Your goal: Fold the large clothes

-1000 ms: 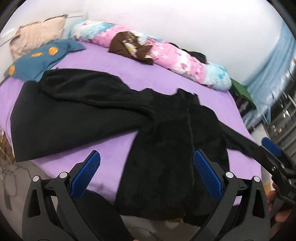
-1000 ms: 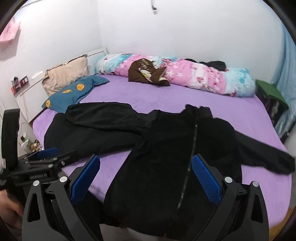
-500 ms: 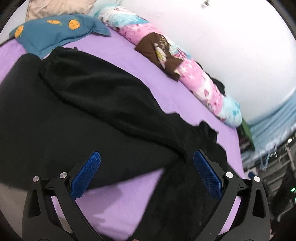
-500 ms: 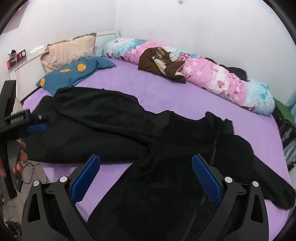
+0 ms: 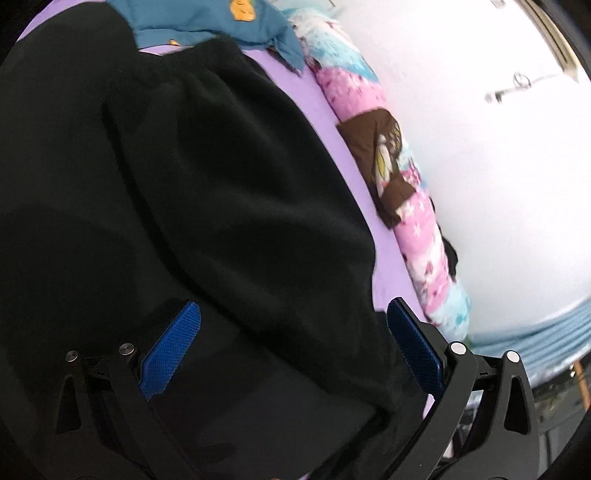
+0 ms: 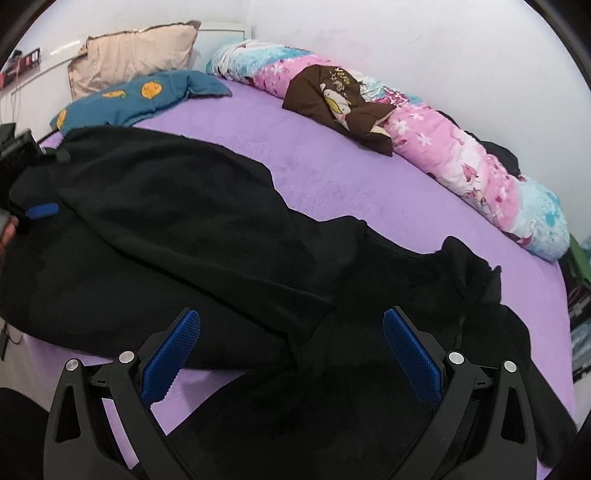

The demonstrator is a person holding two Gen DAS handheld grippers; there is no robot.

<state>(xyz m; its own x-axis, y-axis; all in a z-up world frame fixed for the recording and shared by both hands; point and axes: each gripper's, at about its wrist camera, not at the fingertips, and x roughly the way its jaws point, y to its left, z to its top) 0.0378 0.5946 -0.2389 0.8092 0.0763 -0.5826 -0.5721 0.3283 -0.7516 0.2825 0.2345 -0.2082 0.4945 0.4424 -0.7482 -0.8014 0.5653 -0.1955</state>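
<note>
tongs on both sides are spread wide and empty, left tongs [image 5: 291, 343] low over the black garment [image 6: 177, 229], right tongs [image 6: 291, 350] over the black jacket [image 6: 369, 369], so i'd pinch one layer at an edge.

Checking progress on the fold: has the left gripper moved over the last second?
Yes. The left gripper has swung toward the head of the bed: the teal pillow, once far off, is now close, and black garment fills the view between its open tongs.

- A home bedroom: a bed [image 6: 332, 162] under a purple sheet fills the room.
- Pillows [image 6: 133, 55] lean at the headboard against a white wall [image 6: 406, 40].
- A rolled floral quilt [image 6: 461, 147] lines the far edge.
- Black clothes [image 6: 184, 229] lie spread across the sheet.
- A blue curtain [image 5: 535, 343] hangs at one side.
</note>
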